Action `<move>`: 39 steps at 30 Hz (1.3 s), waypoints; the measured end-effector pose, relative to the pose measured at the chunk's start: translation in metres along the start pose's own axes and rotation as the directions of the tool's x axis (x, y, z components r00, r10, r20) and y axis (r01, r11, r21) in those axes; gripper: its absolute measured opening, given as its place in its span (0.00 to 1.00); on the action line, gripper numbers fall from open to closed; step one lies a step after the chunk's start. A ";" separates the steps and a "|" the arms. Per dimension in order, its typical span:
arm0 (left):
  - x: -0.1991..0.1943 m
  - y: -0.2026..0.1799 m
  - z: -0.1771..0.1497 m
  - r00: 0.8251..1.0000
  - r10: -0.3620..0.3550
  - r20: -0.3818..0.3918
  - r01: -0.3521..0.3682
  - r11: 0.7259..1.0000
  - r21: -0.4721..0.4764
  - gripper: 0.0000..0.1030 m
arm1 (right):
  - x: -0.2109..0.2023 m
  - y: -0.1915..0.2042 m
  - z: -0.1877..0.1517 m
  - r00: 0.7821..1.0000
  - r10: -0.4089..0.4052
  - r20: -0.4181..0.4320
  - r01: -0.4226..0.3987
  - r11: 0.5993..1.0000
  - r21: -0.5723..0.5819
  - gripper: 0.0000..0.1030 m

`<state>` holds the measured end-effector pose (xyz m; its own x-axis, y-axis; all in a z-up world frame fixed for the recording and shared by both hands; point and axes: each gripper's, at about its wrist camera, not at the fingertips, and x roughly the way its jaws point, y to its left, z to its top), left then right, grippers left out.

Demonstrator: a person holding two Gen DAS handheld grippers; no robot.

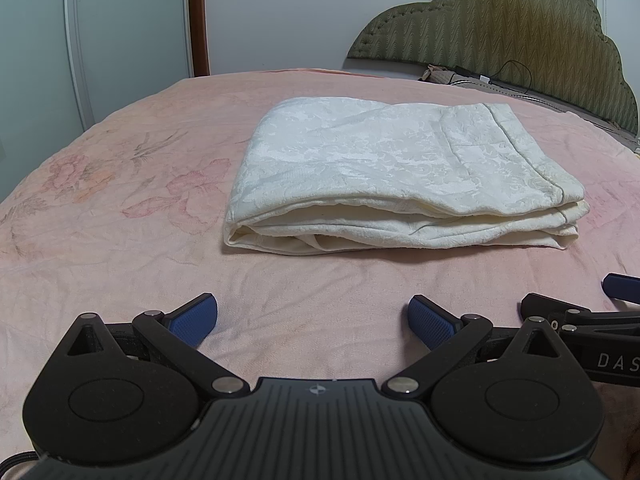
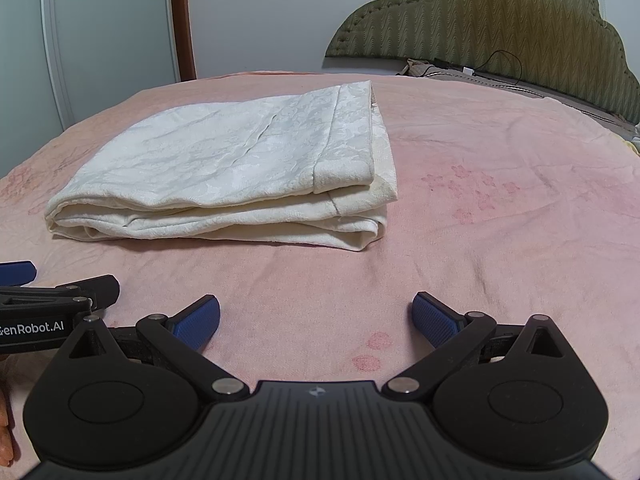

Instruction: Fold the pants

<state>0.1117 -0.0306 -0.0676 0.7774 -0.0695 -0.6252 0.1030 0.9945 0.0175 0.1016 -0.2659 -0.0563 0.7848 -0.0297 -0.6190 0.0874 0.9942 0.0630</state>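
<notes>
Two grippers sit side by side at the near end of the bed, and I'll take my left camera first. My left gripper (image 1: 313, 320) has its blue pads spread wide with nothing between them, only bare pink bedspread (image 1: 120, 240). The pants (image 1: 400, 176), cream-white and patterned, lie folded into a thick rectangular stack ahead of me and slightly to the right, well apart from my fingertips. Their layered open edges face me; the hemmed band runs along the right side. There is open bedspread all around the stack, most of it to the left. At the right border I see part of the right gripper (image 1: 580, 316), cut off by the frame, so from here I cannot judge its spread. A padded olive headboard (image 1: 520, 28) stands at the far right, with a dark cable (image 1: 516, 76) lying before it; what it plugs into is too small to read.

From my right camera, the right gripper (image 2: 316, 318) is likewise spread wide and empty over the bedspread. The pants now sit ahead and to the left, with clear pink cloth on their right side and between them and my pads. The left gripper pokes in at the left border, mostly cut off. Faint flower prints mark the bedspread, and a white wardrobe door (image 2: 112, 20) stands behind on the left.
</notes>
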 end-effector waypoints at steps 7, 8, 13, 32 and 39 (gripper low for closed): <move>0.000 0.000 0.000 1.000 0.002 0.001 -0.002 1.000 0.002 1.00 | 0.000 -0.001 0.000 1.000 -0.001 0.000 0.001 1.000 0.000 1.00; 0.000 0.000 0.000 1.000 0.003 0.001 -0.003 1.000 0.003 1.00 | 0.000 -0.001 0.000 1.000 -0.002 0.000 0.002 1.000 0.000 1.00; 0.000 0.000 0.000 1.000 0.005 0.001 -0.005 1.000 0.005 1.00 | -0.001 0.000 0.000 1.000 -0.004 0.003 0.004 1.000 -0.006 1.00; 0.001 0.000 0.001 1.000 0.010 -0.004 -0.010 1.000 0.005 1.00 | 0.000 0.001 0.000 1.000 -0.001 0.002 0.001 1.000 -0.001 1.00; 0.001 0.001 0.001 1.000 0.008 -0.004 -0.008 1.000 0.003 1.00 | 0.000 0.001 0.001 1.000 -0.001 0.002 0.001 1.000 -0.001 1.00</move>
<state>0.1132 -0.0296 -0.0677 0.7758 -0.0617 -0.6280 0.0991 0.9948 0.0247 0.1019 -0.2650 -0.0557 0.7859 -0.0310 -0.6175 0.0878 0.9942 0.0618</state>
